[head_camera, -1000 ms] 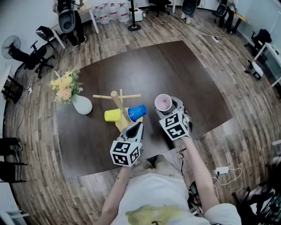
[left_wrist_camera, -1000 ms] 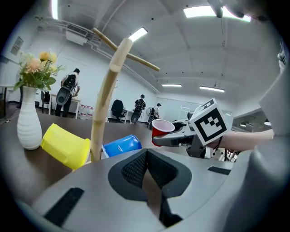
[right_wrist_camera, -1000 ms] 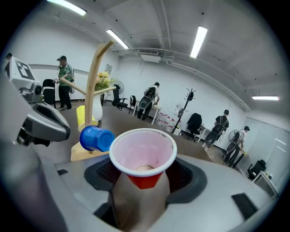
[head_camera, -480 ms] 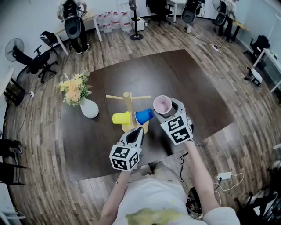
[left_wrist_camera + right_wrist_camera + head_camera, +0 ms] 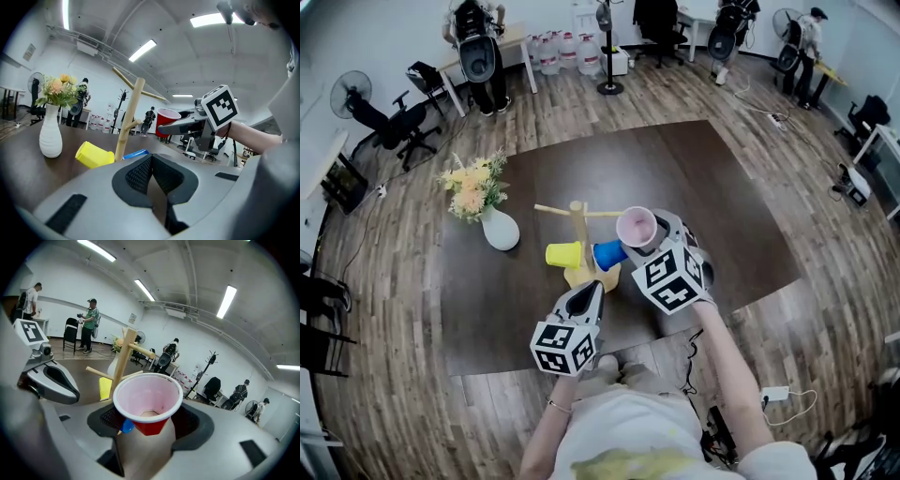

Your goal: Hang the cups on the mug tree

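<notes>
The wooden mug tree (image 5: 578, 228) stands mid-table, and the right gripper view shows its trunk (image 5: 123, 357) close ahead. A yellow cup (image 5: 563, 254) sits sideways low on the trunk's left and a blue cup (image 5: 607, 254) low on its right. My right gripper (image 5: 652, 241) is shut on a red cup with a pink inside (image 5: 636, 226), mouth up, beside the tip of the tree's right upper arm. That cup (image 5: 148, 401) fills the gap between the jaws. My left gripper (image 5: 588, 291) hangs in front of the tree's base, shut and empty (image 5: 151, 174).
A white vase (image 5: 500, 230) with yellow flowers stands left of the tree. The dark table's near edge (image 5: 581, 356) runs just below my left gripper. Office chairs, water bottles and standing people are on the wooden floor beyond the table.
My right gripper has lifted the red cup and carried it left, from beside the blue cup up to the tree's right upper arm. The left gripper rose slightly.
</notes>
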A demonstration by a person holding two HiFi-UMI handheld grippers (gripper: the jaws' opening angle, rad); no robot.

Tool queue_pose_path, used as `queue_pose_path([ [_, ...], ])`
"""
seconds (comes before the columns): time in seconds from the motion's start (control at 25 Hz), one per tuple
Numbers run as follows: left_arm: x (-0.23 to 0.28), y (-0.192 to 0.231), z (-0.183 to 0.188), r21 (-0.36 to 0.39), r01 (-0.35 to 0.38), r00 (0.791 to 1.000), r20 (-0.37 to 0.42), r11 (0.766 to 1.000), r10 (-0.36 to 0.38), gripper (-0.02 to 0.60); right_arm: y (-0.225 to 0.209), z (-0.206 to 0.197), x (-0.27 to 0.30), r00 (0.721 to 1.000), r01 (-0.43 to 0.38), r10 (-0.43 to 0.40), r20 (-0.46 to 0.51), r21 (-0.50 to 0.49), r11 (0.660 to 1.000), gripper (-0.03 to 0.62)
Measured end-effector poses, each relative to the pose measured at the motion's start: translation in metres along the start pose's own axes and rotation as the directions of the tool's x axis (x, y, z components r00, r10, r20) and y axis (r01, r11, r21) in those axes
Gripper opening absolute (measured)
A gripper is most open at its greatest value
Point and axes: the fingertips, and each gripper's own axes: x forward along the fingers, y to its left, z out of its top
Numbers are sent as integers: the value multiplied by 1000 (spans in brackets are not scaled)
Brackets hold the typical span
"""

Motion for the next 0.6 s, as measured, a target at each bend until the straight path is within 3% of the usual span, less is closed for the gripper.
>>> queue_pose_path([
  [0.24, -14, -3, 8, -9, -49, 998, 28, 999, 49, 23, -1, 14, -3, 999, -14, 9, -46, -106, 994, 304],
  [0.6, -27, -4, 28, -1, -46, 996, 76, 999, 46, 23, 6, 36, -3, 998, 19, -34, -61, -226, 974, 304],
])
